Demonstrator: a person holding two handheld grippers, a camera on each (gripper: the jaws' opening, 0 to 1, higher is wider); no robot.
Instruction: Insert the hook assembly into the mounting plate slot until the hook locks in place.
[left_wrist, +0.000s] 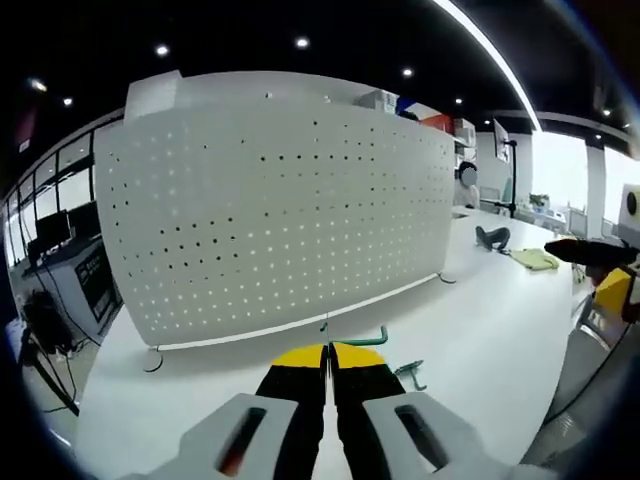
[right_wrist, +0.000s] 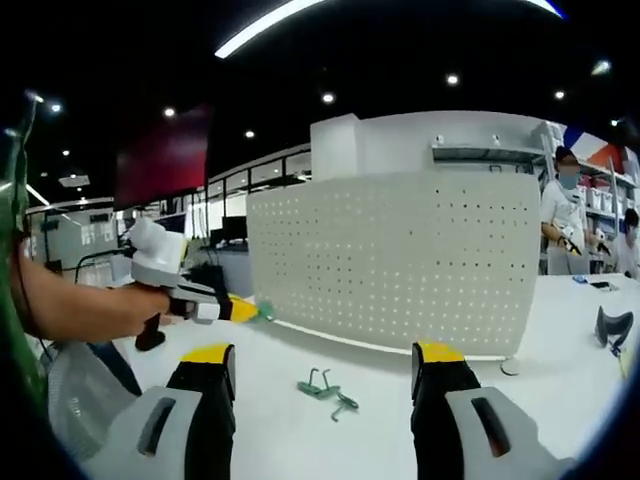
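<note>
A white perforated mounting plate (left_wrist: 280, 210) stands upright on the white table (left_wrist: 480, 340). My left gripper (left_wrist: 327, 350) is shut on a green wire hook (left_wrist: 362, 338), which sticks out to the right of the jaw tips, just short of the plate's lower edge. A second green hook (left_wrist: 411, 373) lies on the table to the right. In the right gripper view the plate (right_wrist: 400, 260) stands ahead and loose green hooks (right_wrist: 325, 388) lie on the table between the jaws. My right gripper (right_wrist: 323, 353) is open and empty. The left gripper (right_wrist: 215, 308) comes in from the left, held by a hand.
A dark object (left_wrist: 492, 237) and a yellow-green cloth (left_wrist: 535, 258) lie on the table right of the plate. The right gripper's yellow and black body (left_wrist: 608, 280) shows at the right edge. Two people (right_wrist: 565, 205) stand at the far right. Desks and monitors (left_wrist: 60, 250) stand behind.
</note>
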